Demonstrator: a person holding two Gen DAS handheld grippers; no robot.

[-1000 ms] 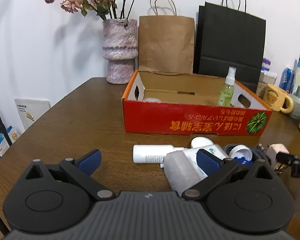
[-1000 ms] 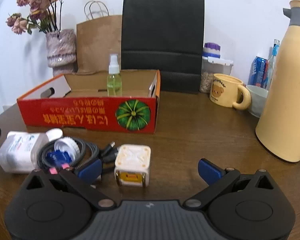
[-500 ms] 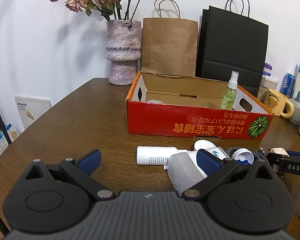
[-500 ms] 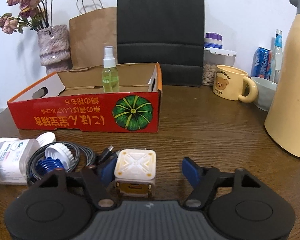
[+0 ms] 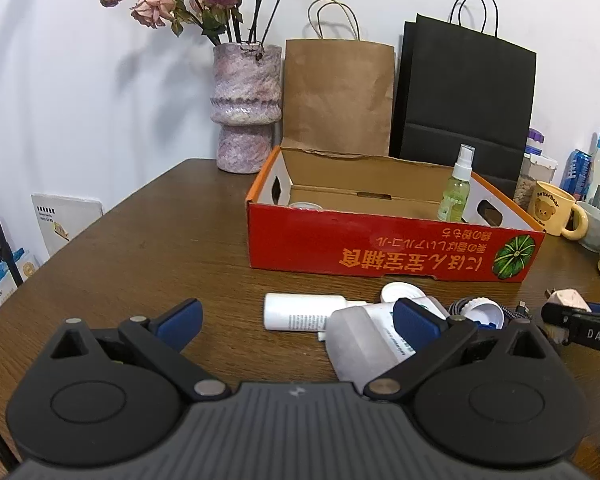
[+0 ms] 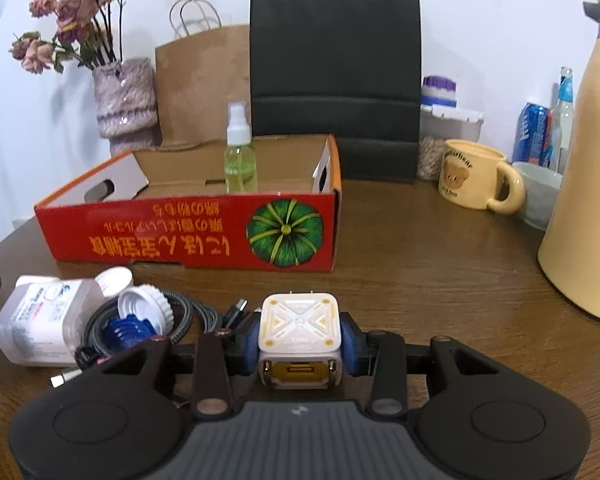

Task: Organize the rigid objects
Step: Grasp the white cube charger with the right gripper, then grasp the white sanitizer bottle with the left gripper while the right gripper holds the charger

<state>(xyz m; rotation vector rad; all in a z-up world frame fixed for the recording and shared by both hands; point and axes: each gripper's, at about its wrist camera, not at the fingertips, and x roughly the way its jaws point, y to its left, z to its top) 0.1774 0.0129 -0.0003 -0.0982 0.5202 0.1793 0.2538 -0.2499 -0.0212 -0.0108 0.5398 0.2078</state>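
Note:
A white cube charger [image 6: 300, 320] rests on the wooden table between the blue pads of my right gripper [image 6: 300, 342]. The jaws are closing and both pads touch its sides. To its left lie a coiled cable [image 6: 188, 316], a white cap [image 6: 144, 304], a blue cap [image 6: 124, 330] and a white bottle [image 6: 40, 328] on its side. My left gripper [image 5: 296, 316] is open and holds nothing; the white bottle [image 5: 364, 336] and a white tube [image 5: 300, 312] lie just ahead of it. The red cardboard box [image 5: 380, 248] holds a green spray bottle [image 5: 456, 188].
Behind the box stand a vase of dried flowers [image 5: 246, 108], a brown paper bag [image 5: 338, 96] and a black bag [image 5: 464, 96]. A bear mug [image 6: 476, 180], a bowl [image 6: 540, 196], cans and a tall cream thermos [image 6: 584, 200] crowd the right side.
My right gripper's jaws have swung in from wide open onto the cube charger's sides. The left gripper has stayed open and still.

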